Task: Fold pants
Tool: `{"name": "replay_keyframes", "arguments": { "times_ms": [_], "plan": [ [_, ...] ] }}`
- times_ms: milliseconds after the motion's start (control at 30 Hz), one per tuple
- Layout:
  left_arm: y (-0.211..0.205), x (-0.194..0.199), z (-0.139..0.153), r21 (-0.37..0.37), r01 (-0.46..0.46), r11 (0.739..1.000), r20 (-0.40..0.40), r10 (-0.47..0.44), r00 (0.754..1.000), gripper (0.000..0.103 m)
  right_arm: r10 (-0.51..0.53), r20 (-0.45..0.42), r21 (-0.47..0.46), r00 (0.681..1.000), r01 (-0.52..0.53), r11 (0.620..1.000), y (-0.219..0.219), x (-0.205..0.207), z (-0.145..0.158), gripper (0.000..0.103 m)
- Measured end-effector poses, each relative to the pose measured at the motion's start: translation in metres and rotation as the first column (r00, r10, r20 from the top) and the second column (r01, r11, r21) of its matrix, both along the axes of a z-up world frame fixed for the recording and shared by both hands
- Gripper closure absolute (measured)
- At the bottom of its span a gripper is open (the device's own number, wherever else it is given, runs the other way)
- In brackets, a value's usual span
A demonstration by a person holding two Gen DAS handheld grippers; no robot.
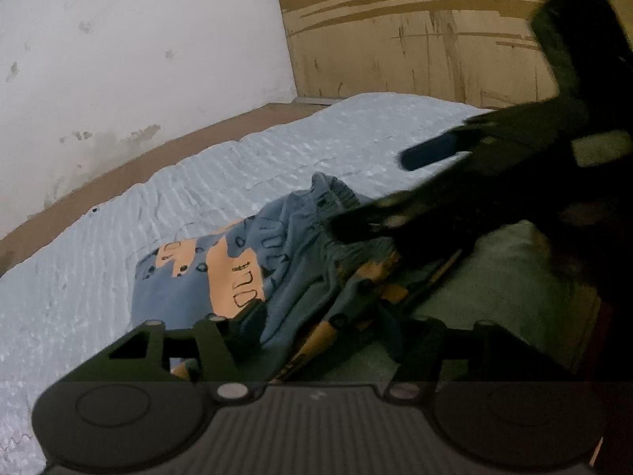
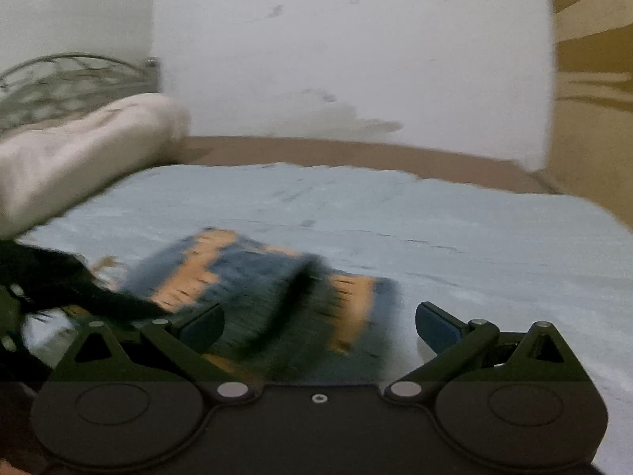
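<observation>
Left wrist view: low, close over the crumpled blue-and-orange patterned pants [image 1: 253, 277], facing the white wall corner. Right wrist view: low, facing the same wall. Shared: pants [image 2: 269, 297], pale blue textured bedcover [image 1: 198, 182].

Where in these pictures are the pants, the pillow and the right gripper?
pants [image 1: 190, 289]: left wrist view, flat blue-and-orange part.
pillow [image 2: 91, 150]: right wrist view, its middle.
right gripper [image 2: 319, 326]: right wrist view, between its open fingertips.

My fingers [image 2: 439, 326] carry dark blue pads on black arms. The pants [image 1: 221, 277] are blue with orange patches and small dark outlined shapes, lying on a pale blue ribbed sheet [image 1: 118, 237]. Behind it, the wall [image 2: 336, 59] is white with grey stains.
</observation>
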State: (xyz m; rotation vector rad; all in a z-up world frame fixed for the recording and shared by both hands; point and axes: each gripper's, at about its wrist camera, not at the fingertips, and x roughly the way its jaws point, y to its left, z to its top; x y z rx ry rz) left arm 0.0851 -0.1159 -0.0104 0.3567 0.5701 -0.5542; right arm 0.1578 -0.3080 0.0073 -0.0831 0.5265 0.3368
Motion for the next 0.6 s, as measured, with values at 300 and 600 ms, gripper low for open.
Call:
{"name": "replay_keyframes", "arguments": {
  "times_ms": [300, 600],
  "plan": [
    [0.004, -0.003, 0.004, -0.037, 0.035, 0.999, 0.002, -0.035, 0.999, 0.045, -0.02, -0.116, 0.145, 0.993, 0.037, 0.989, 0.0, 0.045, -0.002, 0.027],
    [-0.001, 0.008, 0.005, -0.045, 0.083, 0.996, -0.042, -0.085, 0.996, 0.084, -0.039, -0.159, 0.186, 0.987, 0.069, 0.98, -0.002, 0.044, -0.013, 0.072]
  ]
}}
